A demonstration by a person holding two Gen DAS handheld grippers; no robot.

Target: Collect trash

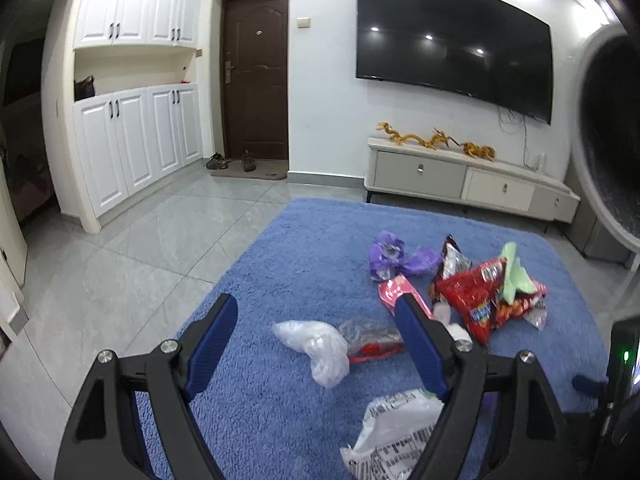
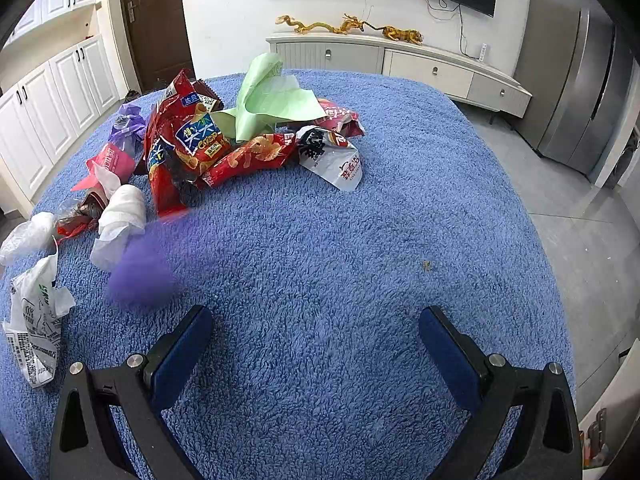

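While both grippers hang over the blue rug (image 2: pixel 360 220), left gripper (image 1: pixel 316 312) jaws gape wide w/ nothing gripped, clear wrapper (image 1: pixel 316 344) beyond them; right gripper (image 2: pixel 316 320) jaws wide apart, empty, trash pile (image 2: pixel 224 140) on rug's far-left part.

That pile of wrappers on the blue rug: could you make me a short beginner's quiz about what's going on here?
1. True or false: the left gripper holds a wrapper.
2. What colour is the paper sheet on top of the pile? A green, B yellow, C black.
3. What lies under all the trash?

Key
1. False. Its jaws stand open with nothing between the pads; the right gripper is empty too.
2. A.
3. The blue rug, with a red snack bag and a clear plastic bag lying on it.
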